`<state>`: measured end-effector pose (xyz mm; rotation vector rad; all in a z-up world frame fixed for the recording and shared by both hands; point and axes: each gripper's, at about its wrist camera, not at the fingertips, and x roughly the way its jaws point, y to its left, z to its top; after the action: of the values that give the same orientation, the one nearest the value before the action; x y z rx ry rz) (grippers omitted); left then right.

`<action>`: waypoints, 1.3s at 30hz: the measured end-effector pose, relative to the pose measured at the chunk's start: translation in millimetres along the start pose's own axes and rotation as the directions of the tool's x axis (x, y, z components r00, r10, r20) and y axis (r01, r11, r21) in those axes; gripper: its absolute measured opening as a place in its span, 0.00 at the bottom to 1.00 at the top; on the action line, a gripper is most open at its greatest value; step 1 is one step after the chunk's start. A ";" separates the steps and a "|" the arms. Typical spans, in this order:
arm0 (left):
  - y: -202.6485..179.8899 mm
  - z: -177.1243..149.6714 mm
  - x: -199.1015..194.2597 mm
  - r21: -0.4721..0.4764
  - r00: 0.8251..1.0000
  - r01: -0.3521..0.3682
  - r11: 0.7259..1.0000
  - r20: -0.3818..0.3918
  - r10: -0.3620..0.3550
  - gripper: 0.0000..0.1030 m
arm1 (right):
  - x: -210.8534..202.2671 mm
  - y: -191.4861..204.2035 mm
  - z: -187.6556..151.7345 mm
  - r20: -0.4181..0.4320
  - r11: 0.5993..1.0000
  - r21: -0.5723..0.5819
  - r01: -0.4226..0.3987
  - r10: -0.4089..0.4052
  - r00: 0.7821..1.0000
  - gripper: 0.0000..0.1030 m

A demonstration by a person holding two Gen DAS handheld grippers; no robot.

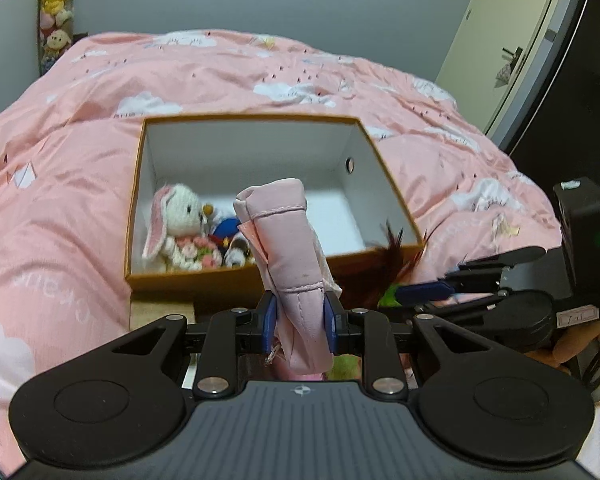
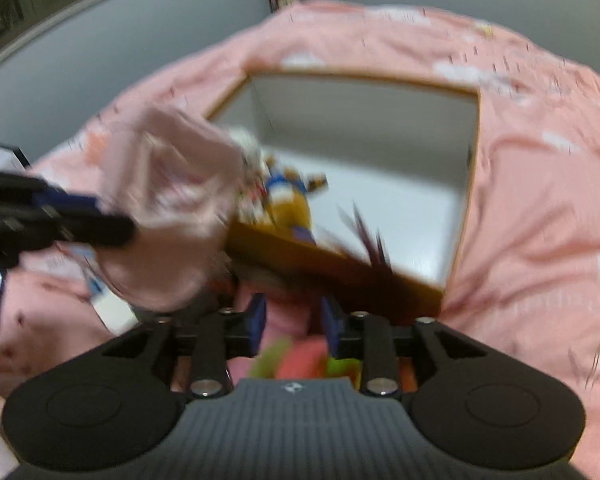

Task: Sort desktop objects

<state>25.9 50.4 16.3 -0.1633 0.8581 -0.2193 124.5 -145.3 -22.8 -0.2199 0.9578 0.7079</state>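
Pink padded fabric, a rolled pouch (image 1: 290, 264), is what I have clamped between the blue pads of my left gripper (image 1: 300, 322); it stands nearly upright out of the jaws, tilted down toward the near edge of the box (image 1: 136, 184). My right gripper (image 2: 292, 326) reaches in from the right, also angled downward. Its view is badly blurred: something pink and green sits between its blue fingers (image 2: 256, 320), and I cannot tell whether the pads press on it. Dark reddish-brown feathers (image 1: 394, 250) stick up just ahead of it, over the box's near rim. Beyond that, one open cardboard box with a white interior rests on the pink cloud-print duvet (image 1: 60, 200). In its near left corner I count one white knitted rabbit (image 1: 176, 220) and what looks like two smaller plush toys (image 1: 230, 240) pressed against it.
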 end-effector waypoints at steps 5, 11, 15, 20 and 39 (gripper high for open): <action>3.0 -11.0 12.6 -0.017 0.999 -0.010 1.000 -0.053 0.009 0.27 | 21.8 -6.9 -29.4 -0.127 1.000 0.003 0.015 -0.014 0.992 0.46; -0.5 -15.3 15.8 0.002 0.998 -0.011 1.000 -0.066 0.011 0.27 | 47.0 -23.8 -35.4 -0.165 0.994 0.104 -0.020 0.037 0.986 0.54; 0.1 -18.4 17.9 -0.001 0.997 -0.012 1.000 -0.078 0.012 0.27 | 68.8 -20.1 -34.9 -0.205 0.995 0.099 0.004 0.016 0.979 0.57; -0.2 -19.4 19.2 -0.005 0.997 -0.011 1.000 -0.082 0.010 0.27 | 84.5 -20.3 -33.2 -0.216 0.995 0.097 0.004 0.017 0.976 0.57; -0.8 -13.5 8.7 -0.013 0.999 -0.008 1.000 -0.044 0.007 0.27 | -11.4 -19.4 -26.4 0.044 0.986 0.079 -0.149 0.146 0.988 0.45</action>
<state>20.9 46.7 1.5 -0.1680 0.9041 -0.2106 115.0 -177.6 -31.2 -0.0626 0.9718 0.8041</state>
